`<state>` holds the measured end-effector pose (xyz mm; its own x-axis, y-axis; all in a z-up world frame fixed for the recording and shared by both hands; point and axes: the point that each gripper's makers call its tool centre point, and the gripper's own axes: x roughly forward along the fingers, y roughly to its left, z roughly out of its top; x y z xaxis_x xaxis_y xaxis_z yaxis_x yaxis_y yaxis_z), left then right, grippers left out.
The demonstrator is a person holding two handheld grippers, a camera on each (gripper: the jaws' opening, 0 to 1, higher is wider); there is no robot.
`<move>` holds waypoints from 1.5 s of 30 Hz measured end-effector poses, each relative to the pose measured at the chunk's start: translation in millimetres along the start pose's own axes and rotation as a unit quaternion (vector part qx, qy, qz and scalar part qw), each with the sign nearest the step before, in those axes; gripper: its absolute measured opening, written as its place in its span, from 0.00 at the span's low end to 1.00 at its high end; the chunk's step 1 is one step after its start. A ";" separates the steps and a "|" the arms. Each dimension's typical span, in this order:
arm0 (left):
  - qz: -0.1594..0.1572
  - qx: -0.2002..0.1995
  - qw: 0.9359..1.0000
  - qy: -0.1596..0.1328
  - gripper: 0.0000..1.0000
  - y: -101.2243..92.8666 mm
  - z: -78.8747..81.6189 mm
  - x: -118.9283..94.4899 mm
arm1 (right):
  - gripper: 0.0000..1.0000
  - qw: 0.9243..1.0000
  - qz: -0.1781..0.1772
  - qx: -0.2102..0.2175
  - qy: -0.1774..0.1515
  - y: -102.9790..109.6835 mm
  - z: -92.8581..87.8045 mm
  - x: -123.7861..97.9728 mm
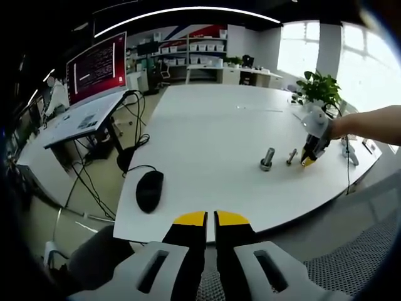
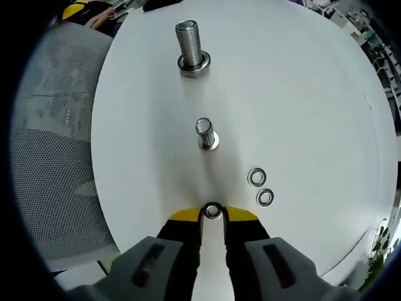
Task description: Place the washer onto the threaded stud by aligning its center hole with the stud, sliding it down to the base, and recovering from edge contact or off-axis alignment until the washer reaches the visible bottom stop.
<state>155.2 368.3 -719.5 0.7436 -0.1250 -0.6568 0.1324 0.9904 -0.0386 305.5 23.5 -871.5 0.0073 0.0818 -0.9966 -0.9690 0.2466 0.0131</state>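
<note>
My right gripper (image 2: 213,213) is shut on a small steel washer (image 2: 213,211), pinched between its yellow tips just above the white table (image 2: 301,94). A small threaded stud (image 2: 205,133) stands upright a short way ahead of the washer. Farther off stands a large threaded stud (image 2: 191,44) with a washer around its base. In the left gripper view both studs, large (image 1: 267,158) and small (image 1: 291,156), show far right, with the right gripper (image 1: 311,153) beside them. My left gripper (image 1: 210,219) hangs at the table's near edge, jaws together, holding nothing.
Two loose washers (image 2: 256,177) (image 2: 265,197) lie right of the small stud. A black mouse (image 1: 149,190) with its cable lies on the table's left part. A mesh chair (image 2: 56,144) stands beside the table edge. A potted plant (image 1: 319,88) stands at the far right corner.
</note>
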 end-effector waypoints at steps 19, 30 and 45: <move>-0.001 0.003 1.000 0.004 0.02 -0.6 -0.9 0.3 | 0.15 0.997 -0.023 0.051 -0.047 1.7 0.8 -2.4; -0.007 0.009 1.000 0.004 0.02 -2.2 -1.0 0.3 | 0.15 0.996 -0.014 0.065 -0.056 12.8 -6.5 -13.5; -0.010 0.011 1.000 -0.003 0.02 -3.0 0.6 -0.3 | 0.15 0.996 -0.023 0.026 -0.082 22.0 25.1 -48.3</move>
<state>155.0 365.3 -718.8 0.7443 -0.1453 -0.6519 0.1622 0.9862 -0.0345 290.1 49.2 -821.0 0.0952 0.2257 -0.9695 -0.9527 0.3029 -0.0230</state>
